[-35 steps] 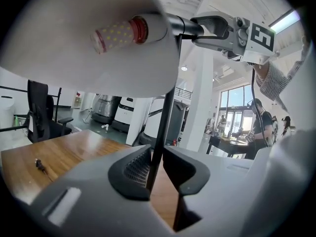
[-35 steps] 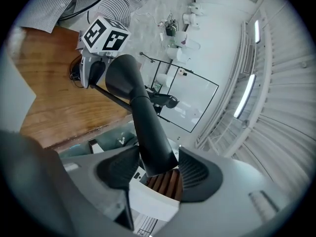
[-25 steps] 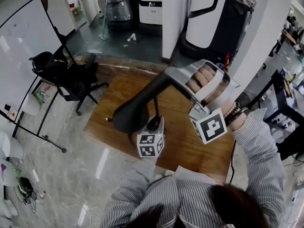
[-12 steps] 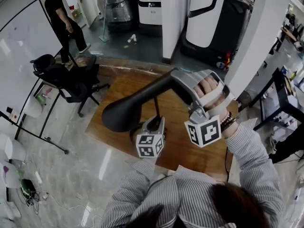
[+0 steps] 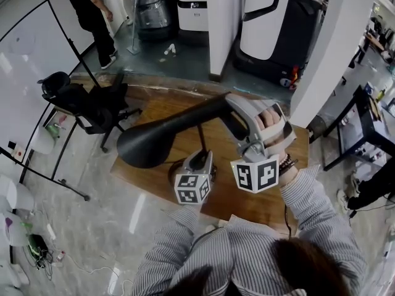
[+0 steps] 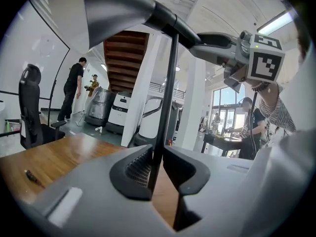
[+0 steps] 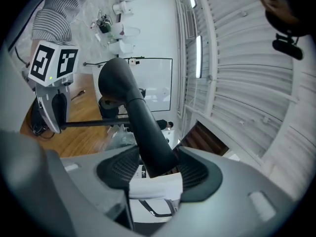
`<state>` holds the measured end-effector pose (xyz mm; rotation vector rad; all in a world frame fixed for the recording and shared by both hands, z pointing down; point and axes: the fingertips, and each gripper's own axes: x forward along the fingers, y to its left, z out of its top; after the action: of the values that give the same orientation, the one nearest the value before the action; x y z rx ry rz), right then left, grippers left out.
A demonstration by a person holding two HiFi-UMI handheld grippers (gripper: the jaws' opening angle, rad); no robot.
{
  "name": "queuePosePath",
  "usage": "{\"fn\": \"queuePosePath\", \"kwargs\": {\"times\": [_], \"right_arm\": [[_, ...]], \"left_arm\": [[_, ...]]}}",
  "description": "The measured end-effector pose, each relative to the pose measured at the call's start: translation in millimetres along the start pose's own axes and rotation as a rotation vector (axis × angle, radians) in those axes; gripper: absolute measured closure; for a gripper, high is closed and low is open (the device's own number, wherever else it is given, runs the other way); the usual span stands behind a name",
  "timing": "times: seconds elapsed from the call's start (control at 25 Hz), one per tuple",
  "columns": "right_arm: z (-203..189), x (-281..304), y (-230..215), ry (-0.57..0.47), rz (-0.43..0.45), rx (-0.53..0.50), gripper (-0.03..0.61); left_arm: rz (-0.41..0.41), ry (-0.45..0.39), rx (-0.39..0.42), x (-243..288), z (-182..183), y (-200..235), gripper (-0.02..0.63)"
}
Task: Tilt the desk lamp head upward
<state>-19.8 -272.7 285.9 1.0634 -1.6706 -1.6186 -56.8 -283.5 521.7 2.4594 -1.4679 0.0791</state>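
Right claw (image 5: 234, 116) in the head view pinches the black lamp head (image 5: 148, 143) by its neck above the wooden desk (image 5: 154, 110); left gripper view: left claw (image 6: 155, 168) clamped on the thin stem (image 6: 169, 83); right gripper view: pads (image 7: 121, 169) snug, so I'd roll gently while left braces.

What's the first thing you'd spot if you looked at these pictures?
A big black lamp head hangs above the left side of the wooden table. The right gripper clamps its thick neck, and the left gripper pinches the lamp's thin stem lower down.
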Motion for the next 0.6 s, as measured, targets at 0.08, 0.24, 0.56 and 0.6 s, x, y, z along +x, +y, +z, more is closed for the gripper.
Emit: {"fn": "queuePosePath", "kwargs": {"times": [0.08, 0.24, 0.56, 0.6], "right_arm": [[0.6, 0.6, 0.2, 0.004, -0.003, 0.024, 0.344], [-1.7, -0.5, 4.5, 0.029, -0.017, 0.110, 0.344], [-4.4, -3.1, 14.0, 0.053, -0.017, 0.266, 0.344], [-5.4, -3.5, 15.3, 0.055, -0.016, 0.280, 0.344]], "left_arm": [[0.000, 0.001, 0.001, -0.5, 0.3, 0.7, 0.552], [-0.004, 0.003, 0.009, -0.3, 0.3, 0.4, 0.551], [-0.012, 0.008, 0.020, 0.6, 0.2, 1.4, 0.551], [-0.013, 0.008, 0.020, 1.4, -0.2, 1.0, 0.551]]}}
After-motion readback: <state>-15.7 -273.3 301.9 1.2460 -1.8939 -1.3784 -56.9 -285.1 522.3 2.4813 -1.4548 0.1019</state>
